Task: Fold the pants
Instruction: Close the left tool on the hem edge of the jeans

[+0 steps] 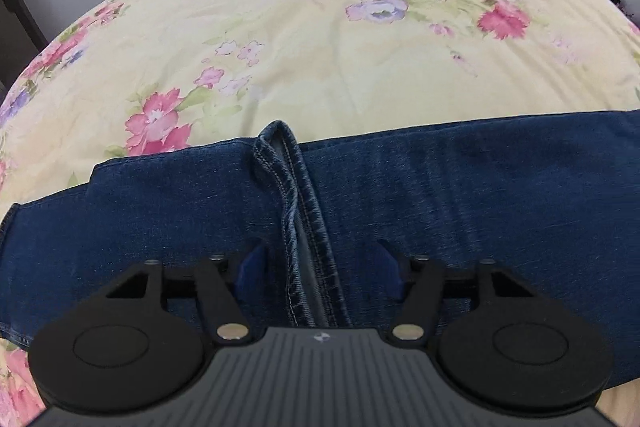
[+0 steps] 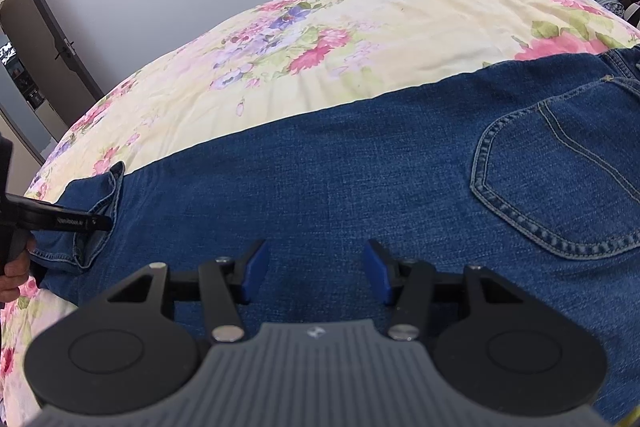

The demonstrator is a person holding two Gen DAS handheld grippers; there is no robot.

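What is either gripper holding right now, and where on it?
Nothing. The left gripper stands open astride the hem of the jeans, and the right gripper is open over plain denim.

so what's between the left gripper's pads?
In the left wrist view, the jeans' hem, a stitched doubled edge lying across the jeans, runs between the open left gripper pads, untouched.

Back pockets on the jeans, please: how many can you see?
1. The back pocket shows in the right wrist view, right of the right gripper, on the jeans. A second may lie out of frame.
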